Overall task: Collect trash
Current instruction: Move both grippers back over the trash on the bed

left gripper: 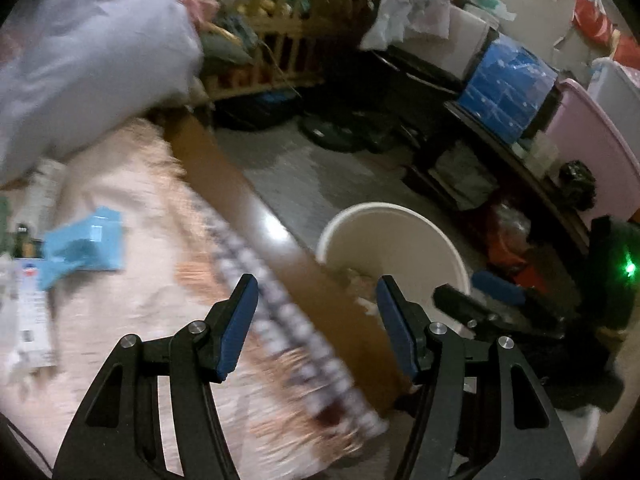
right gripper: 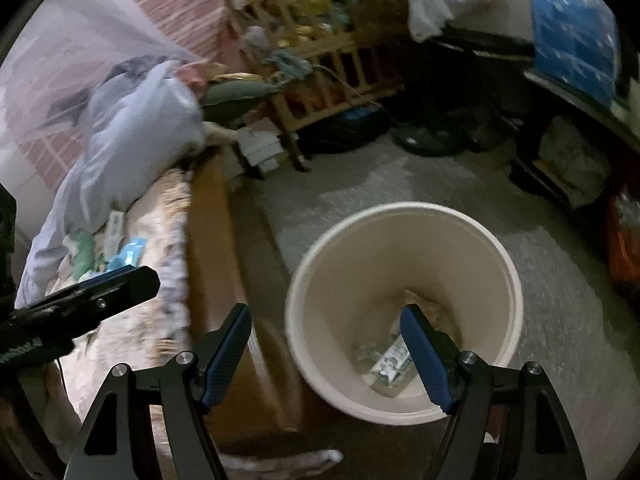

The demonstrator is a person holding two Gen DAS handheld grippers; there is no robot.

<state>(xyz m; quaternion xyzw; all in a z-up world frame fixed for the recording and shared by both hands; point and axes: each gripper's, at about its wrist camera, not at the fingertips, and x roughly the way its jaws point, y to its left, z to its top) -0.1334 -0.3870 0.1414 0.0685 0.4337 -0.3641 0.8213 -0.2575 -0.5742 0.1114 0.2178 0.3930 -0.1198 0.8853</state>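
The round cream plastic bin (right gripper: pixel 404 312) stands on the floor just beside the bed's wooden edge, handy for drops, with wrappers in its bottom; the right gripper (right gripper: pixel 324 356) hangs over it, jaws apart and empty; the left gripper (left gripper: pixel 316 324), also spread and empty, faces the blue wrapper (left gripper: pixel 82 246) on the pink patterned blanket (left gripper: pixel 120 312).

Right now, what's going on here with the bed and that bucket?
Someone is clearing trash off the bed into a cream bucket on the floor beside it. Both hand-held grippers, left and right, are open and empty. Wrappers already lie in the bucket; a blue packet remains on the bed.
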